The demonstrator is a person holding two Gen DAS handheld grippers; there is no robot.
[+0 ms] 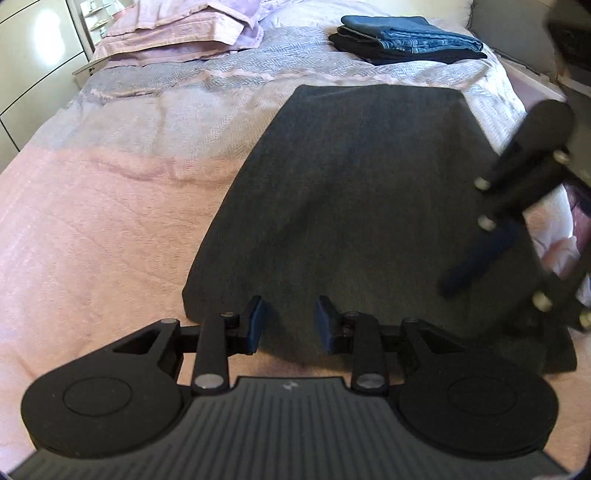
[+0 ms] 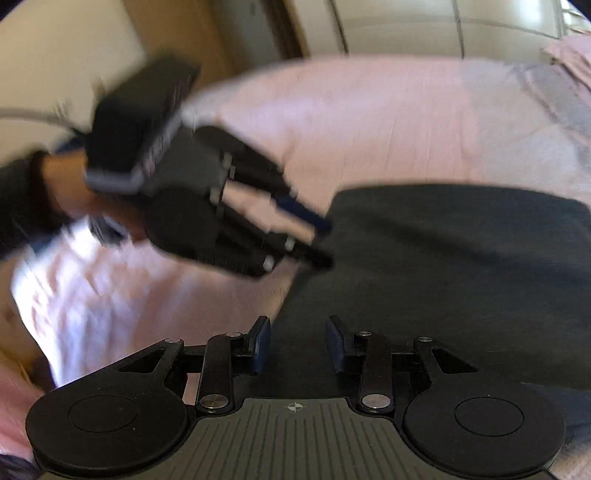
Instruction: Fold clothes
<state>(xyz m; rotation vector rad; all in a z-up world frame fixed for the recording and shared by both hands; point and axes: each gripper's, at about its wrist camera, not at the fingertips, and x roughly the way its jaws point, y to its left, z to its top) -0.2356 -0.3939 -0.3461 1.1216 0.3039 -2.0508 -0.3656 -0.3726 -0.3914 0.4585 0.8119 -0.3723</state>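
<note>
A dark grey garment lies folded flat on the pink bedspread. My left gripper is open and empty, just above the garment's near edge. My right gripper is open and empty over the same garment, near its edge. The right gripper also shows blurred at the right of the left wrist view, above the garment's right side. The left gripper shows blurred in the right wrist view, held by a hand.
A stack of folded jeans and dark clothes lies at the far end of the bed. Pink pillows lie at the far left. White cupboards stand beside the bed.
</note>
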